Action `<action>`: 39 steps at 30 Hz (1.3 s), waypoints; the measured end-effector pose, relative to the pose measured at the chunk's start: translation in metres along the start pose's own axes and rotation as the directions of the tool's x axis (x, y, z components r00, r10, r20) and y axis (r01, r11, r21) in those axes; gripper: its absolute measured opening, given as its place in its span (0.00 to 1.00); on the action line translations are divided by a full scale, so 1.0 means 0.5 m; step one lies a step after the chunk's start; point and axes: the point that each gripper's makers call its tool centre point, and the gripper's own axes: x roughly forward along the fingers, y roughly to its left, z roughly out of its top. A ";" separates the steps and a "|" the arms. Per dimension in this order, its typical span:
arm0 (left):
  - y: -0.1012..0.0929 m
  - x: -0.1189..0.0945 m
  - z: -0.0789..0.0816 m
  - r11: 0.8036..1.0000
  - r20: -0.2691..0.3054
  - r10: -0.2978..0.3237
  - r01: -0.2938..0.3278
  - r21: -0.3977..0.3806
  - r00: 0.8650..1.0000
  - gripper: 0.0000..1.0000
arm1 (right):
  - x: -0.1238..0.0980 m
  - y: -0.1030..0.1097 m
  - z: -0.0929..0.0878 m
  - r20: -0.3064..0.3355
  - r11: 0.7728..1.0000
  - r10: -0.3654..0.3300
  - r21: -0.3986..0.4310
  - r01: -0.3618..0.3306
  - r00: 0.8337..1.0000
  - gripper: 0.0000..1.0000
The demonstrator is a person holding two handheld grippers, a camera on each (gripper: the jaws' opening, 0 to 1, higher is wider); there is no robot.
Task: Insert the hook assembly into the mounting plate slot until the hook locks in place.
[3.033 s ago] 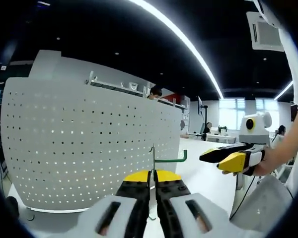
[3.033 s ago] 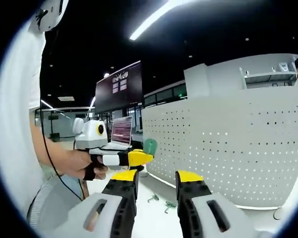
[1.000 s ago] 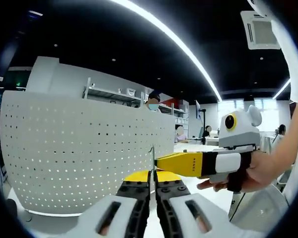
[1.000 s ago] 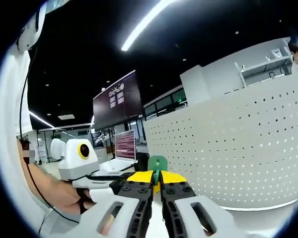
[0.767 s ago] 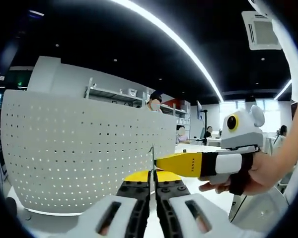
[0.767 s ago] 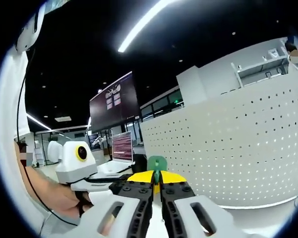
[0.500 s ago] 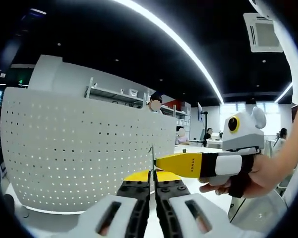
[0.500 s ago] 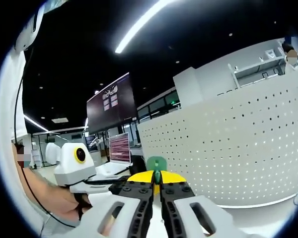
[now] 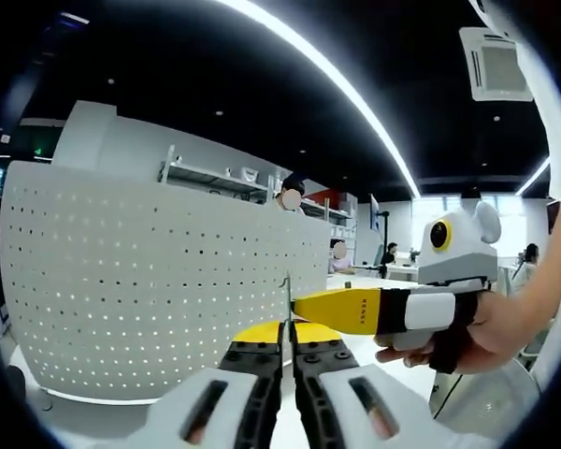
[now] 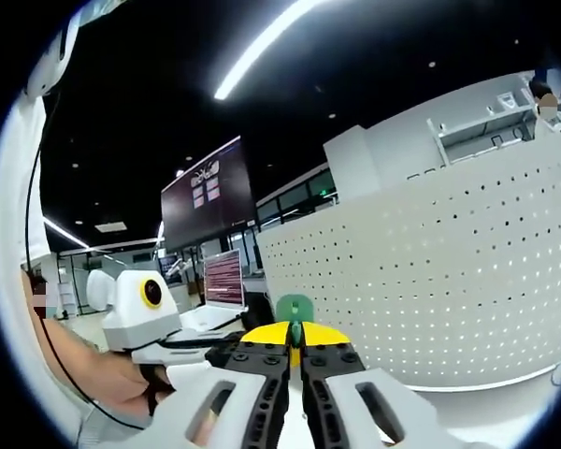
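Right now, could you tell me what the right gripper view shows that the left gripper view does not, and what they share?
The right gripper view adds the hook's green end above the right gripper, a dark wall screen and a laptop.

The left gripper view adds a thin metal edge rising from the shut left gripper, and a ceiling vent.

Shared: the white perforated panel, the light strip, and each view catches the other gripper.

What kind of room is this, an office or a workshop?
Probably an open-plan lab or office: long ceiling light strips, a wall display screen above a laptop, and a white perforated panel standing on a worktable.
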 end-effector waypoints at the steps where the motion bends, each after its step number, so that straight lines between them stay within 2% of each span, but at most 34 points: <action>1: 0.001 0.000 -0.001 1.000 -0.004 0.002 -0.002 -0.002 1.000 0.02 | 0.000 -0.001 -0.001 -0.004 1.000 0.000 -0.001 0.000 1.000 0.00; 4: -0.002 0.000 0.000 0.999 -0.007 0.011 -0.011 0.032 1.000 0.03 | 0.000 0.000 -0.001 -0.007 1.000 0.000 -0.010 0.000 1.000 0.00; 8: 0.005 0.001 -0.006 1.000 -0.027 0.009 -0.008 0.020 1.000 0.06 | 0.000 0.000 -0.004 -0.013 1.000 0.001 -0.013 -0.001 1.000 0.00; 10: 0.007 0.003 -0.013 1.000 -0.043 0.005 -0.004 0.026 0.999 0.18 | -0.002 -0.005 -0.005 -0.014 1.000 -0.004 -0.007 0.004 1.000 0.00; 11: 0.010 0.004 -0.021 0.999 -0.060 0.008 -0.006 0.034 0.998 0.28 | -0.003 -0.007 -0.005 -0.014 1.000 -0.006 -0.004 0.006 1.000 0.00; 15: 0.014 0.006 -0.046 0.999 -0.113 -0.002 0.005 0.032 0.994 0.45 | -0.008 -0.011 -0.004 -0.015 1.000 -0.014 -0.004 0.014 1.000 0.00; 17: 0.015 0.008 -0.049 0.999 -0.122 0.003 0.003 0.044 0.993 0.58 | -0.010 -0.014 -0.003 -0.012 1.000 -0.021 -0.001 0.021 1.000 0.00; 20: 0.023 0.010 -0.043 0.998 -0.106 0.019 -0.012 0.060 0.994 0.80 | -0.013 -0.020 -0.001 -0.009 0.999 -0.035 0.019 0.036 0.999 0.01; 22: 0.031 0.011 -0.033 0.997 -0.079 0.034 -0.028 0.075 0.996 0.87 | -0.013 -0.023 0.002 -0.006 0.999 -0.048 0.025 0.048 0.999 0.01; 27: 0.042 0.006 -0.037 0.997 -0.089 0.050 -0.044 0.062 0.995 0.85 | -0.011 -0.023 0.002 -0.007 0.997 -0.053 0.047 0.053 0.999 0.01; 33: 0.051 0.001 -0.037 0.997 -0.090 0.063 -0.060 0.041 0.994 0.83 | -0.004 -0.018 0.005 -0.019 0.998 -0.060 0.020 0.060 0.998 0.01; 36: 0.054 0.000 -0.036 0.997 -0.089 0.069 -0.066 0.039 0.994 0.82 | -0.007 -0.033 0.003 -0.050 0.991 -0.110 -0.076 0.106 0.993 0.01; 37: 0.055 -0.001 -0.035 0.997 -0.087 0.071 -0.067 0.041 0.994 0.82 | -0.010 -0.044 0.006 -0.056 0.979 -0.152 -0.145 0.143 0.987 0.01; 39: 0.056 -0.002 -0.035 0.997 -0.087 0.072 -0.070 0.037 0.994 0.81 | -0.013 -0.052 0.004 -0.079 0.952 -0.196 -0.256 0.170 0.978 0.01</action>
